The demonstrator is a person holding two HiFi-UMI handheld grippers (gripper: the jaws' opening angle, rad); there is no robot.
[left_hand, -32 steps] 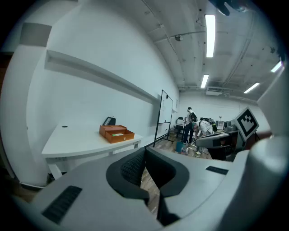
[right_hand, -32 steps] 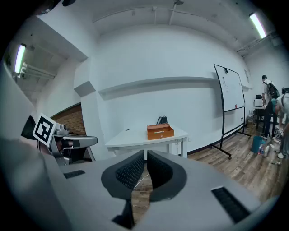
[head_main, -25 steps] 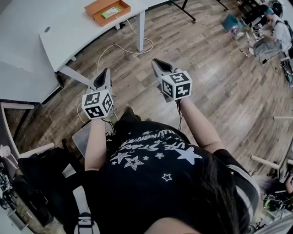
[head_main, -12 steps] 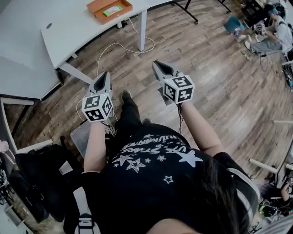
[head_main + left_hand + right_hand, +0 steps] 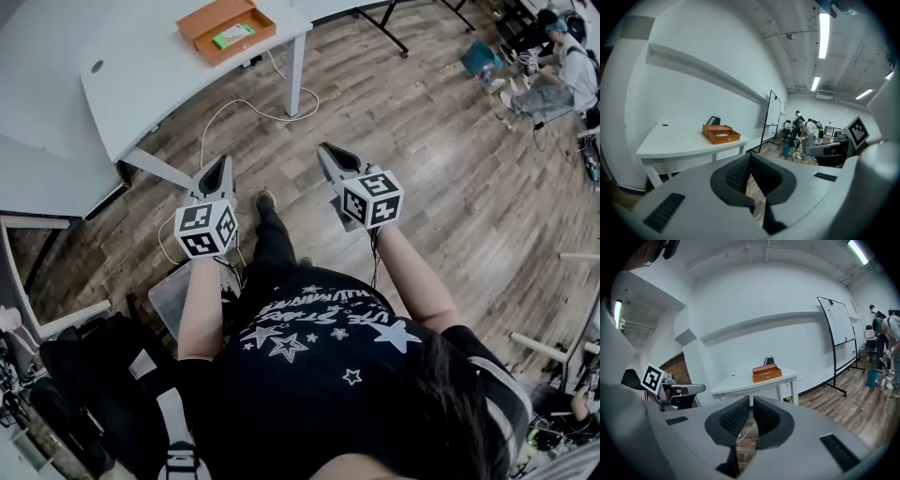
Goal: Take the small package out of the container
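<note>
The left gripper (image 5: 225, 159) and right gripper (image 5: 322, 147) are squeezed shut on nothing, well short of the white table (image 5: 141, 80). On that table, the small green package (image 5: 232, 37) lies inside the orange container (image 5: 240, 45). I think the job has not begun.

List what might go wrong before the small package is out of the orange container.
A white cable loops on the floor in front of the table; stepping closer, the person might trip on it. The left gripper and right gripper are both shut and empty, so reaching in as they are would likely shove the small package rather than grip it. The orange container sits near the table's edge; a nudge might push it off.
</note>
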